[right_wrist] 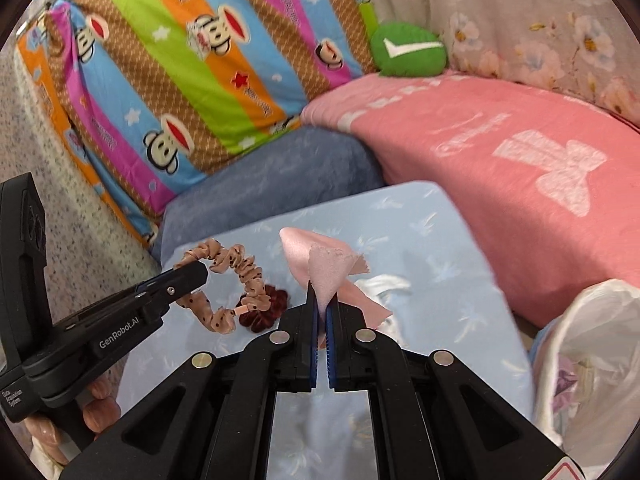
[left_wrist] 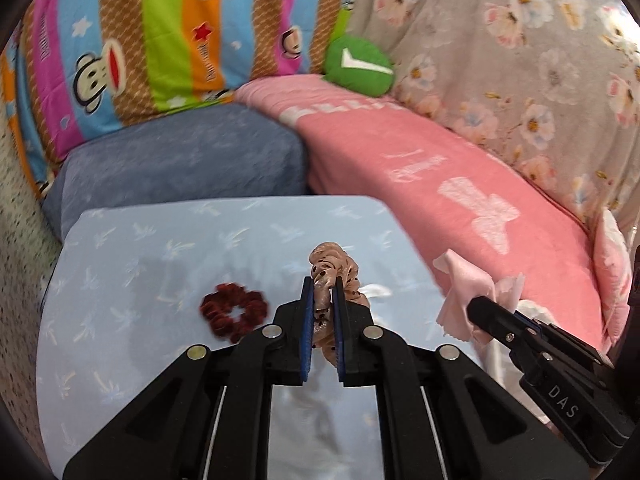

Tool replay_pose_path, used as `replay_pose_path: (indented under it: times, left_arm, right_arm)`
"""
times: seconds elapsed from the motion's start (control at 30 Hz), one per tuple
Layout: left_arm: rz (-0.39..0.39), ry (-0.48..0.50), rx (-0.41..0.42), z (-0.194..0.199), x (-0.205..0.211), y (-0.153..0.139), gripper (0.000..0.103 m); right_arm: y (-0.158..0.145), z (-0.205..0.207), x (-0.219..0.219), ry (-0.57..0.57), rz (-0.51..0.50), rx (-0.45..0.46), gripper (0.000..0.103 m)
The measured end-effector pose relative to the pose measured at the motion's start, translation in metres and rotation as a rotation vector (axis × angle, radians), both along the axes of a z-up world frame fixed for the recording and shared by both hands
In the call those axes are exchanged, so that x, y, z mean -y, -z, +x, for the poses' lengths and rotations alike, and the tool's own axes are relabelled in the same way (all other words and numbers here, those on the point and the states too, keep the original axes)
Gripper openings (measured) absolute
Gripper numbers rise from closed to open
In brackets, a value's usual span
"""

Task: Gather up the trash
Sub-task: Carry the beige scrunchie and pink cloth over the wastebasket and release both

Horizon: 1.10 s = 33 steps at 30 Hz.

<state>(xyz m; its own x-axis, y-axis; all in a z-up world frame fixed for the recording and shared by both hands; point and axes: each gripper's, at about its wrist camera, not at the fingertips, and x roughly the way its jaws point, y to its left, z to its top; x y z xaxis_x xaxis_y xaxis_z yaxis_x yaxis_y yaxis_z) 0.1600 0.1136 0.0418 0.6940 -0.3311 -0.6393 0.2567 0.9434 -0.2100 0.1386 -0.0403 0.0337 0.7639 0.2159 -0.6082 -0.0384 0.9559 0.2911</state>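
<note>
Above a pale blue pillow (left_wrist: 160,248), left tongs (left_wrist: 323,280) clench a beige scrunchie (left_wrist: 336,264); right tongs (right_wrist: 322,300) clench pink cloth (right_wrist: 324,264).

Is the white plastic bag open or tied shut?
Open. In the right wrist view the white plastic bag gapes at its mouth, with pale scraps visible inside. How full it is, cannot tell.
</note>
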Motion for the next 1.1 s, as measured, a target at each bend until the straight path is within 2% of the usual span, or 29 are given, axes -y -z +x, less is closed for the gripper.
replay_pose_path:
  times: [0.13,0.37,0.73,1.1]
  left_arm:
    - [-0.003,0.065,0.04,-0.012,0.033,-0.017,0.009]
    - [-0.002,0.184,0.082,-0.032,0.095,-0.036,0.009]
    - [0.008,0.345,0.092,-0.063,0.175,-0.042,0.009]
    - [0.009,0.456,0.075,-0.084,0.225,-0.039,0.011]
  right_arm:
    - [-0.025,-0.024,0.037,0.057,0.003,0.054,0.003]
    - [-0.048,-0.064,0.102,0.159,0.001,0.109,0.003]
    - [-0.052,-0.114,0.182,0.295,0.007,0.125,0.003]
    - [-0.047,-0.139,0.224,0.378,0.013,0.117,0.007]
